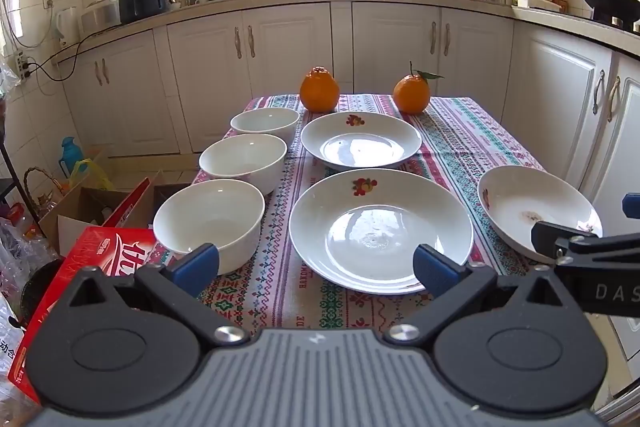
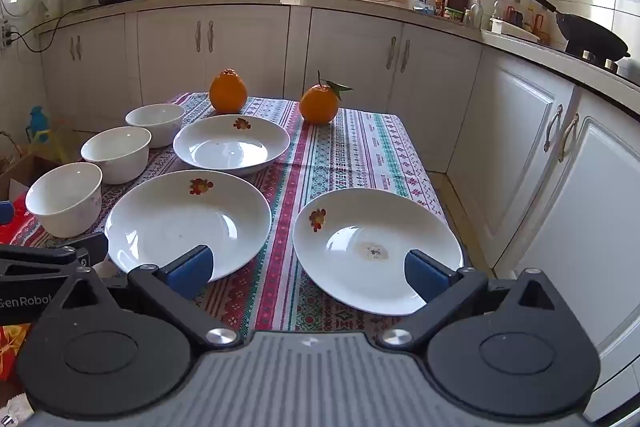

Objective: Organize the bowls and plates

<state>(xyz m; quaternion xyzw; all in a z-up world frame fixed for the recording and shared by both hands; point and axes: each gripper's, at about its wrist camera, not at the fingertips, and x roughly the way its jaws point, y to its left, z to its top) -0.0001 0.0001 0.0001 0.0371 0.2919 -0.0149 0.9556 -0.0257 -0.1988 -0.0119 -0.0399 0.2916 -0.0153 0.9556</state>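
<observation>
Left wrist view: the left gripper (image 1: 316, 265) is empty, jaws spread wide. Directly ahead of it sits the near plate (image 1: 380, 231); a second plate (image 1: 361, 141) lies beyond. Three bowls (image 1: 209, 219) line up ahead-left.

Right wrist view: the right gripper (image 2: 306, 267) is also spread and empty. The stained plate (image 2: 376, 249) lies just ahead, under its right finger.

Judged step: approach, nothing stacked yet. The next move calls for closing on one plate rim, then lifting it onto another
</observation>
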